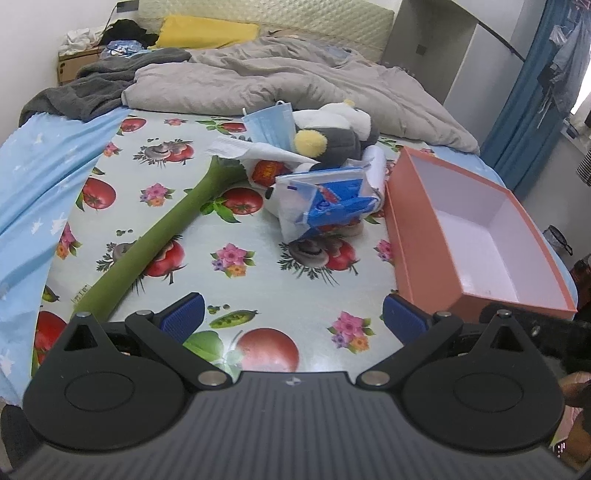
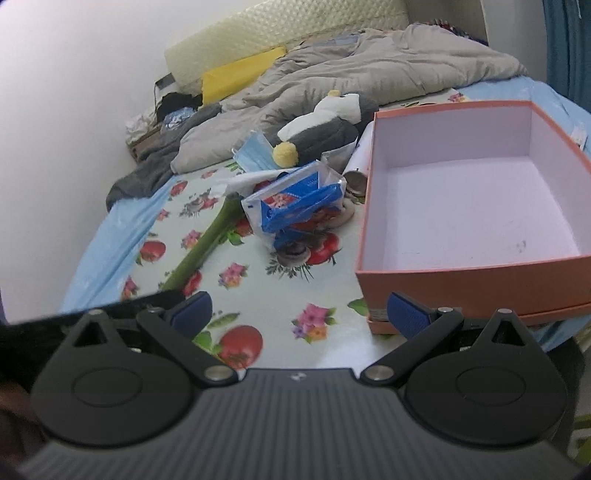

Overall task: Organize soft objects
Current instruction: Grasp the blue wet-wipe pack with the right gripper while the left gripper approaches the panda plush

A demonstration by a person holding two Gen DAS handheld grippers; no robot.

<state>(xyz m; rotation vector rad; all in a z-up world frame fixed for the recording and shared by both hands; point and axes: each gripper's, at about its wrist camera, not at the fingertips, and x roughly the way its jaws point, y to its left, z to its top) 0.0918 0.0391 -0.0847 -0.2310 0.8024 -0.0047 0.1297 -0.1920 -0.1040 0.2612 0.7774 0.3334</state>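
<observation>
- The left gripper (image 1: pixel 291 317), a black two-finger tool with blue ribbed pads, has its fingers spread wide and holds nothing; it hovers low over the near part of a glossy plastic tablecloth printed with tomatoes, flowers and mushrooms (image 1: pixel 258 236).
- The right gripper (image 2: pixel 299 314), the same black tool with blue pads, is also spread wide and holds nothing.
- The soft things lie in one heap at the far side of the cloth, well ahead of both grippers and apart from them.
- In the heap, a grey and white plush penguin with a round yellow foot (image 1: pixel 332 129) lies on its side at the back.
- A pale blue pleated face mask (image 1: pixel 269 123) leans against the penguin's left side.
- A clear plastic packet with blue printed wrapping inside (image 1: pixel 325 199) sits at the front of the heap, nearest the grippers.
- A long green plush stalk (image 1: pixel 155 240) runs from the heap diagonally toward the left gripper's left finger, its near end just beside that finger.
- An open salmon-pink cardboard box with a white inside (image 2: pixel 476 288) stands to the right of the heap, nothing in it; in the right wrist view its near wall is just ahead of the right gripper's right finger.
- Behind the cloth lies a rumpled beige quilt (image 1: pixel 295 81), with a yellow pillow (image 1: pixel 207 31) at the headboard.
</observation>
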